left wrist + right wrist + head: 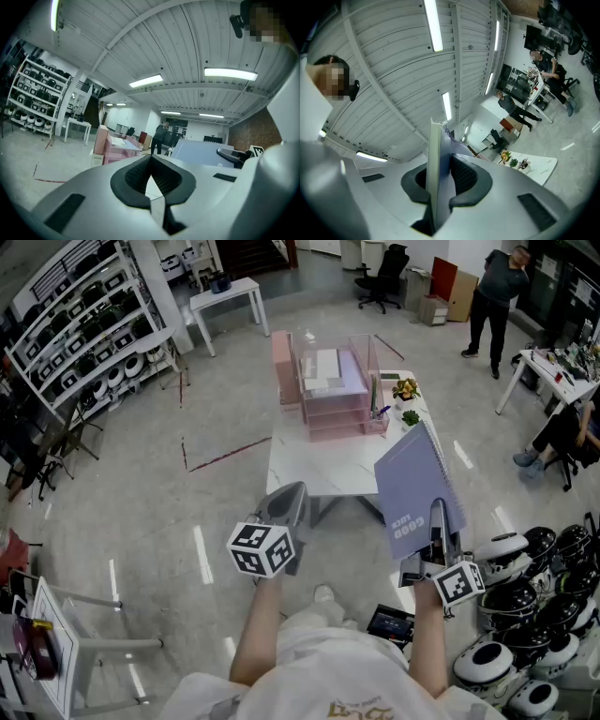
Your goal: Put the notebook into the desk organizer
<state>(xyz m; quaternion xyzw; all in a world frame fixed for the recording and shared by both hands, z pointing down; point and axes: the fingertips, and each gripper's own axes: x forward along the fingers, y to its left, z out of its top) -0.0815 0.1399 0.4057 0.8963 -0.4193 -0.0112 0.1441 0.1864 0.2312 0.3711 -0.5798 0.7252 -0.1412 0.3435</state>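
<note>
**Notebook aloft, organizer well ahead**

Head view: the right tool (438, 531) clamps the lower edge of the purple notebook (412, 479), held tilted in the air over the near right corner of the white surface (309, 470). The pink desk organizer (328, 395) stands at the far end.

Left gripper view: the left tool (151, 164) has its jaws pressed together, nothing between them.

Right gripper view: the right tool (440, 187) has its jaws narrow, pinching the notebook (436, 154) edge-on.

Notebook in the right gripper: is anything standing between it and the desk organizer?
Nothing visible. The right gripper holds the notebook up by the table's near edge; only bare tabletop lies before the desk organizer.
</note>
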